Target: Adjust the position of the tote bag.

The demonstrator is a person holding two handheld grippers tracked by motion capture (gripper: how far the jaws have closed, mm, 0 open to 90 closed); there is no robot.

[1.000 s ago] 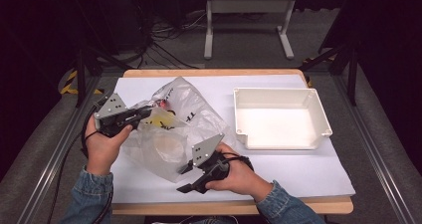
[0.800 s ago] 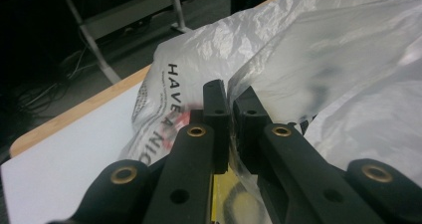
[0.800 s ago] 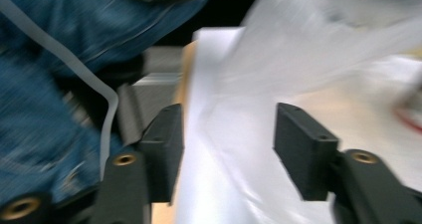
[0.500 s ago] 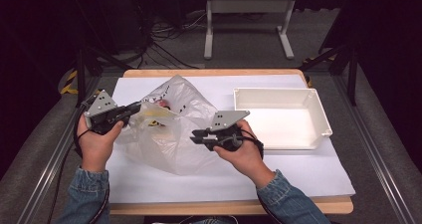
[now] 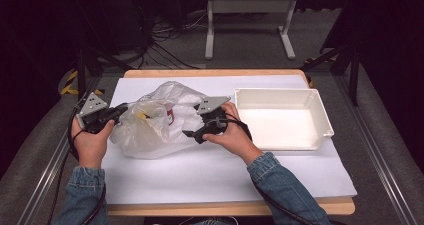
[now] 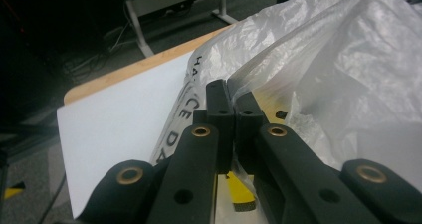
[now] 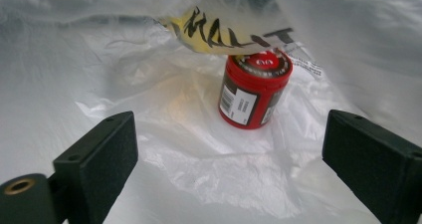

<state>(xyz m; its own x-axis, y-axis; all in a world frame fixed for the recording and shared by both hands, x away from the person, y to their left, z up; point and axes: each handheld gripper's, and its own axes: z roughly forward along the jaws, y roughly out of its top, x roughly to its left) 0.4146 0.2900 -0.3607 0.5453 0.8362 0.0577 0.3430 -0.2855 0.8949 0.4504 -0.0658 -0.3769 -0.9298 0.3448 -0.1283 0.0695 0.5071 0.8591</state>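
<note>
Two grippers at plastic bag (image 5: 155,122): left gripper (image 6: 230,109) jaws pinched on bag film, right gripper (image 7: 234,149) jaws just opened wide, nothing between. Red can (image 7: 254,90) upright inside bag, ahead of right jaws. Risks: loose film snags pads, can tips, left pinch slips and mouth collapses

Lab: dark curtains, floor cables (image 5: 165,32), paper-covered table (image 5: 215,180).

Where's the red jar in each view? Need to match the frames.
High view: red jar is a small red patch seen through the plastic bag, left of centre, between the two grippers.
Left gripper view: cannot make it out; the bag fills the right side.
Right gripper view: jar upright, centre, inside the bag.
Shared landmark: the bag's black lettering.
</note>
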